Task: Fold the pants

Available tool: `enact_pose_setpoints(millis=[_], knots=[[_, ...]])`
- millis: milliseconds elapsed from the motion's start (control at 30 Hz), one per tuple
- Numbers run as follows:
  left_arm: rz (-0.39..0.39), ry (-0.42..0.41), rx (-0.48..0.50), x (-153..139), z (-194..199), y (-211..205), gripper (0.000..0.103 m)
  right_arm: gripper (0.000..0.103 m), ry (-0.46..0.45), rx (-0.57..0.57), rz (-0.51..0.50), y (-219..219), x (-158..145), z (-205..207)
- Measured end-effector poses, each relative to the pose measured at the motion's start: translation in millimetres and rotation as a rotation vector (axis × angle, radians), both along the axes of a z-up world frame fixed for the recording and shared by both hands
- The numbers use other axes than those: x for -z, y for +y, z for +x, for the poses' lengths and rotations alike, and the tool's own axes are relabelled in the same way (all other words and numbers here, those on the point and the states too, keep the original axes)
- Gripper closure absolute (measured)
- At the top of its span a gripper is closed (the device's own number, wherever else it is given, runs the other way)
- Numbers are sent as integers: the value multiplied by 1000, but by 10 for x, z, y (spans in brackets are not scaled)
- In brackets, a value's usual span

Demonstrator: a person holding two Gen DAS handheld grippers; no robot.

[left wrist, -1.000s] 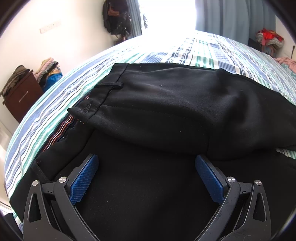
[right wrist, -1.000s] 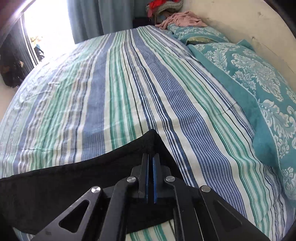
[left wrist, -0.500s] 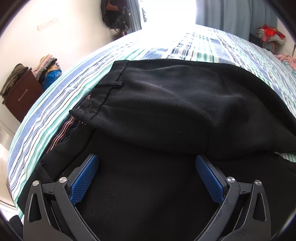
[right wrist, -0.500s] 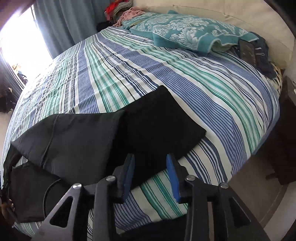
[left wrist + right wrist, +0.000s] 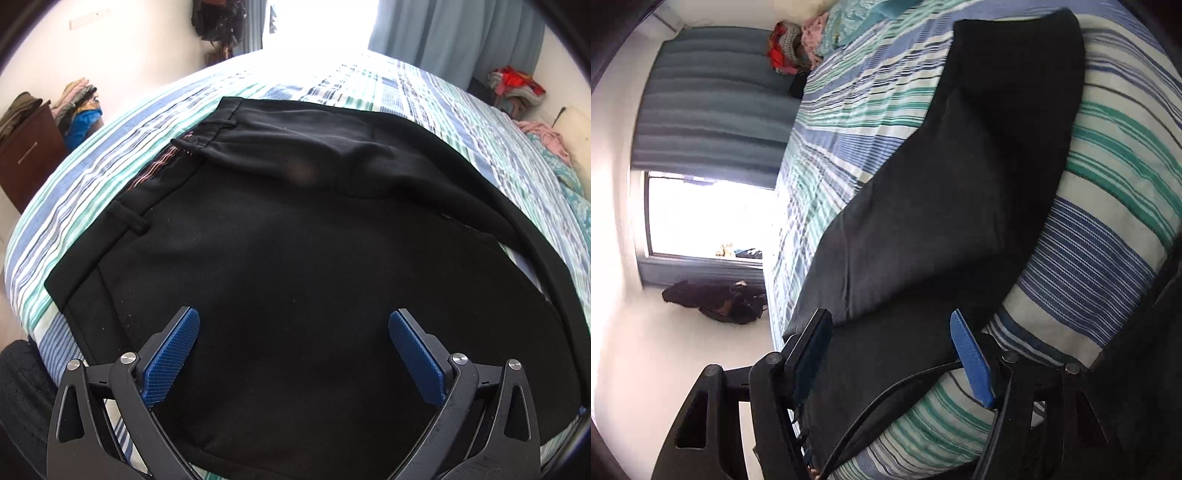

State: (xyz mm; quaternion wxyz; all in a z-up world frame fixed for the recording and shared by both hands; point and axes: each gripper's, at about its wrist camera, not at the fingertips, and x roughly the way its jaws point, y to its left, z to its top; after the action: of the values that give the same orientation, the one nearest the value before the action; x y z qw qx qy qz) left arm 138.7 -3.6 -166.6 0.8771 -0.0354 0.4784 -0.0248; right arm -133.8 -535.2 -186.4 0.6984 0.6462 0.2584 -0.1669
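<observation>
Broadly, the black pants [image 5: 295, 240] lay folded on the striped bedsheet [image 5: 92, 192], near the bed's close edge, with the waistband and a belt loop [image 5: 129, 218] toward the left side of the pants. The left gripper [image 5: 294, 339] hung above the pants with its blue pads [image 5: 170, 354] spread wide and nothing caught between them. The right gripper [image 5: 892, 350], seen in a view rolled sideways, had its jaws opening; black cloth lay beneath the gap, but the pads were not pressing on it. A dark cable [image 5: 886, 398] ran across the cloth just beside the right gripper. Beyond the pants, past the far side of the bed, hung grey-blue curtains [image 5: 454, 40] beside a bright window [image 5: 701, 218]. Left of the pants stood a brown cabinet [image 5: 26, 151] with piled clothes [image 5: 79, 110]; to their right sat a red and grey bundle [image 5: 513, 85] and a teal patterned cover [image 5: 565, 181]. A dark bag [image 5: 713, 299] rested by the wall below the window.
</observation>
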Motion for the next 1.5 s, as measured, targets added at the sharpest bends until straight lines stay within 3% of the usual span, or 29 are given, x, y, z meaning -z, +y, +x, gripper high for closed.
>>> enact_pose_setpoints(millis=[200, 300, 367, 400, 433, 567, 633, 767, 900, 1100, 1133, 1167, 1200, 1233, 1333, 1400, 1500], knots=[[-3, 2, 19, -57, -83, 65, 1, 36, -27, 106, -6, -70, 9, 109], [-14, 25, 18, 2, -70, 29, 1, 40, 56, 140, -8, -140, 76, 188], [14, 46, 46, 21, -60, -65, 1, 61, 97, 197, -19, -225, 121, 177], [15, 54, 68, 6, -47, -105, 1, 93, 146, 202, -53, -258, 90, 191], [4, 65, 92, -27, -20, -143, 1, 98, 178, 191, -91, -281, 36, 229], [-102, 77, 112, -300, 314, -189, 1, 99, 117, 77, -279, -284, -586, 319], [-209, 116, 89, -409, 639, -207, 1, 99, 74, 14, -382, -231, -986, 344], [-405, 209, 47, -488, 1329, -362, 1, 99, -58, -62, -455, -151, -1607, 349], [-432, 234, -13, -481, 1822, -555, 1, 99, -154, -127, -510, 3, -2027, 287], [-432, 301, -64, -333, 2148, -677, 2, 99, -247, -228, -561, 249, -2400, -57], [-431, 308, -66, -313, 2159, -681, 11, 99, -257, -241, -559, 263, -2427, -119], [-432, 319, -62, -290, 2163, -682, 40, 99, -270, -254, -552, 272, -2453, -186], [-441, 341, -48, -257, 2162, -685, 62, 99, -276, -263, -545, 270, -2459, -242], [-445, 375, -31, -223, 2161, -685, 97, 99, -273, -270, -543, 254, -2450, -283], [-453, 313, -14, -416, 2037, -579, 99, 99, -207, -275, -543, 74, -2268, -284], [-464, 217, 19, -744, 1902, -498, 99, 99, -165, -252, -494, -156, -2048, -176], [-499, 28, 58, -1343, 1524, -227, 98, 99, -157, -234, -507, -464, -1965, 59]])
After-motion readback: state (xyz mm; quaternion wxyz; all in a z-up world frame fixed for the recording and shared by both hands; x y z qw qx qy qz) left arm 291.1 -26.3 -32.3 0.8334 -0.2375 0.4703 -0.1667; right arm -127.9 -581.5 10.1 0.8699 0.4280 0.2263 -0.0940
